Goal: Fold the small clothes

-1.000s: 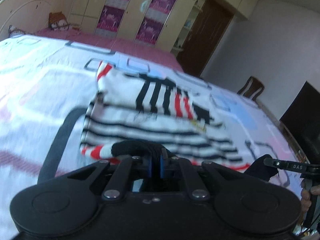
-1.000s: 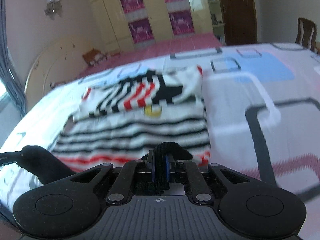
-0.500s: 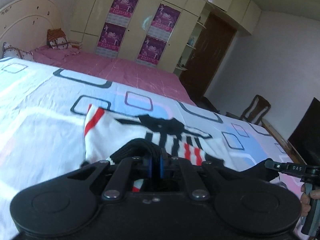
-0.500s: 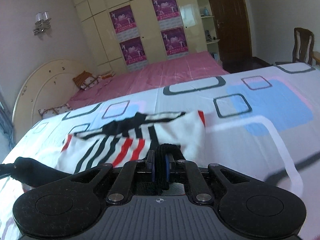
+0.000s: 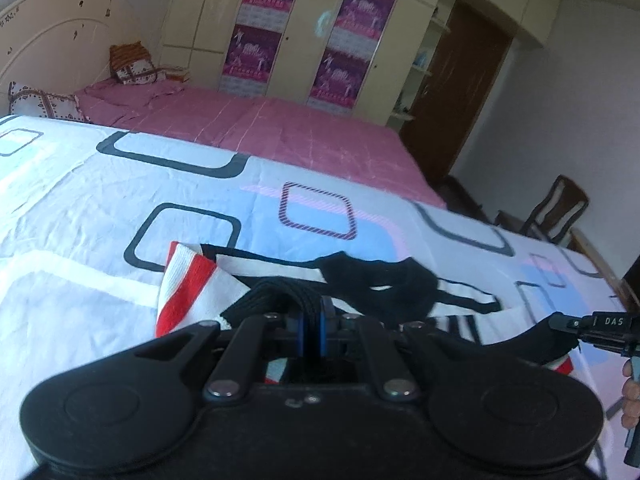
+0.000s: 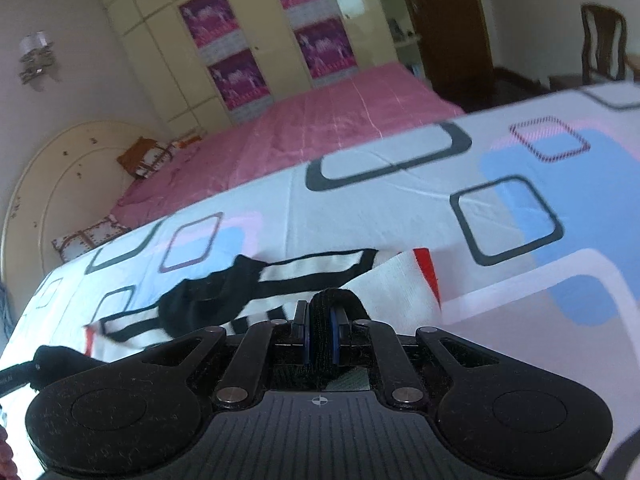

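A small white garment point(image 5: 192, 280) with black and red stripes and a black collar lies on the patterned bedsheet point(image 5: 80, 200). My left gripper point(image 5: 312, 320) is shut on its black hem edge at the left side. My right gripper point(image 6: 320, 332) is shut on the black hem at the right side of the garment point(image 6: 400, 284). Both hold the hem low, close to the collar end point(image 6: 208, 300). The right gripper also shows at the right edge of the left wrist view point(image 5: 560, 340). Most of the garment's body is hidden under the grippers.
A white sheet with blue, pink and black squares covers the near bed. A pink bed point(image 5: 260, 124) lies beyond it, with pillows point(image 5: 132, 64) and a headboard. Cream wardrobes point(image 5: 304, 32), a brown door point(image 5: 460, 92) and a chair point(image 5: 560, 212) stand behind.
Both grippers have carried the hem forward over the garment toward its collar end. The striped body seen a second ago is now folded under and mostly hidden.
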{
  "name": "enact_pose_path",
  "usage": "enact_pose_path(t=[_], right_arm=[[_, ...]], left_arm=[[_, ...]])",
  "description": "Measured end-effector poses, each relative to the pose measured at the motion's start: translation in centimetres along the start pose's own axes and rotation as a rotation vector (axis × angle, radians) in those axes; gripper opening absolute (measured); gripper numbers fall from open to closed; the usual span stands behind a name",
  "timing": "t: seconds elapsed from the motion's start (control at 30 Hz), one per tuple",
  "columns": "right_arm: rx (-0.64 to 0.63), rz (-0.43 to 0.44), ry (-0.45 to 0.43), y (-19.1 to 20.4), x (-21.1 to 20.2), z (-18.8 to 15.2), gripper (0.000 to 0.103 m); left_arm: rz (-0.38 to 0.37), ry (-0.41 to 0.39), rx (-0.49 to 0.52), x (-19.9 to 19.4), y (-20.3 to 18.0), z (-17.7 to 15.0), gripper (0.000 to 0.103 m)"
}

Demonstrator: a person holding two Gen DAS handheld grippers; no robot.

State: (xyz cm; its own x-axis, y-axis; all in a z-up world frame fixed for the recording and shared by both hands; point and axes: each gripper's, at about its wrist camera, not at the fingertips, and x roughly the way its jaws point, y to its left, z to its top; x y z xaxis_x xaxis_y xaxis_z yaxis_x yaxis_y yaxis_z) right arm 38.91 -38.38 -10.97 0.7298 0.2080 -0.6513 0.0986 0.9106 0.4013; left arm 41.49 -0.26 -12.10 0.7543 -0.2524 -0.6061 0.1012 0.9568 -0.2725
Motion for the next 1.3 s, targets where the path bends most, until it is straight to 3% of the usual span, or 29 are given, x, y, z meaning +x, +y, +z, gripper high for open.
enact_pose_path(t=[0.2, 0.23, 0.3, 0.33, 0.37, 0.43, 0.5, 0.63, 0.77, 0.87, 1.1, 1.3], right_arm=[[0.006, -0.044, 0.07, -1.3, 4.0, 0.6, 0.011], [0.002, -0.044, 0.066, -1.5, 4.2, 0.7, 0.016], [-0.02, -0.061, 0.036, -1.5, 4.2, 1.0, 0.049], [-0.028, -0.062, 0.019, -1.5, 4.1, 1.2, 0.054], [-0.035, -0.053, 0.013, -1.6, 4.0, 1.4, 0.055], [-0.048, -0.024, 0.014, -1.8, 4.1, 1.8, 0.055], [-0.087, -0.005, 0.016, -1.7, 4.2, 1.9, 0.055], [-0.166, 0.02, 0.052, -1.4, 5.3, 1.3, 0.055], [-0.167, 0.048, 0.038, -1.5, 5.5, 1.2, 0.054], [-0.13, 0.073, -0.007, -2.1, 4.7, 2.1, 0.055], [-0.144, 0.096, 0.023, -2.6, 4.9, 2.0, 0.055], [-0.194, 0.084, 0.088, -2.1, 7.1, 1.3, 0.054]], left_arm=[[0.079, 0.071, 0.026, 4.0, 0.5, 0.1, 0.012], [0.089, 0.071, 0.031, 4.3, 0.5, 0.1, 0.017], [0.097, 0.061, 0.032, 4.4, 0.9, 0.2, 0.024], [0.096, 0.052, 0.03, 4.3, 1.1, 0.2, 0.027], [0.09, 0.047, 0.027, 4.0, 1.4, 0.4, 0.03], [0.074, 0.037, 0.018, 3.4, 2.1, 0.9, 0.045], [0.057, 0.024, 0.05, 2.8, 2.4, 1.2, 0.049], [0.022, 0.045, 0.126, 3.3, 2.2, 1.5, 0.053], [-0.003, 0.091, 0.138, 4.9, 2.0, 1.1, 0.053], [-0.025, 0.058, 0.117, 4.3, 2.4, 1.0, 0.053], [-0.066, -0.01, 0.08, 1.9, 3.2, 2.3, 0.06], [-0.018, 0.101, 0.159, 5.2, 2.2, 1.0, 0.059]])
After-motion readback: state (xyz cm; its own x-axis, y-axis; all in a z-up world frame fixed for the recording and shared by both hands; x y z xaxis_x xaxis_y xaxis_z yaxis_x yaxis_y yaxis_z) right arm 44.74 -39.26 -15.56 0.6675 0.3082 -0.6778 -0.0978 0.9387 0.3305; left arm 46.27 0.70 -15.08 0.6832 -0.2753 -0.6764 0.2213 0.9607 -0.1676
